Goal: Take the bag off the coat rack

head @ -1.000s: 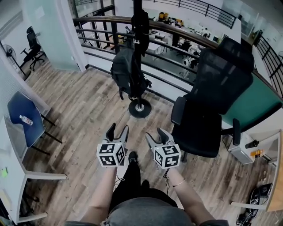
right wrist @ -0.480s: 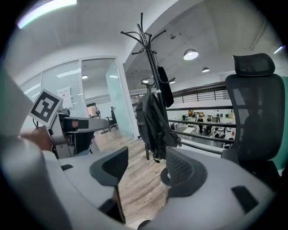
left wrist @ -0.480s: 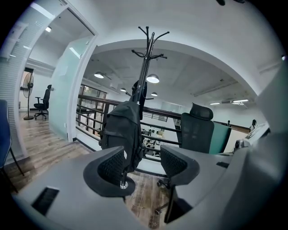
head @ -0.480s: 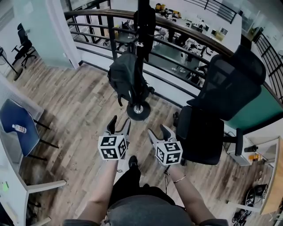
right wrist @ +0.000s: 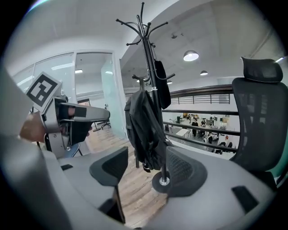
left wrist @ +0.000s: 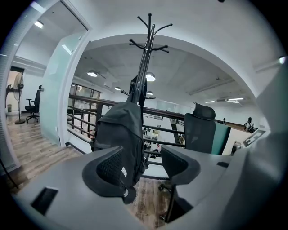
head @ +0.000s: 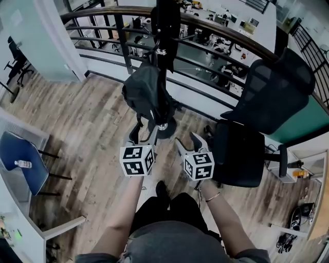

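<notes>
A black backpack [head: 144, 92] hangs by its top from a black coat rack [head: 163, 51], whose round base [head: 163, 128] stands on the wood floor. In the head view my left gripper [head: 144, 136] is just short of the bag's lower end, apart from it. Its jaws have just been opening and nothing is between them. In the left gripper view the backpack [left wrist: 120, 134] fills the space ahead of my left gripper [left wrist: 140, 157]. My right gripper [head: 187, 141] is open and empty, to the right of the base. The right gripper view shows the backpack [right wrist: 144, 130] beyond my right gripper [right wrist: 146, 161].
A black mesh office chair [head: 257, 118] stands close on the right. A dark railing [head: 103, 15] runs behind the rack. A blue chair [head: 20, 159] with a bottle on it is at the left. A second dark item [right wrist: 161, 85] hangs higher on the rack.
Both grippers have moved forward toward the coat rack, side by side. The rack and backpack now sit much closer to the left gripper's tips.
</notes>
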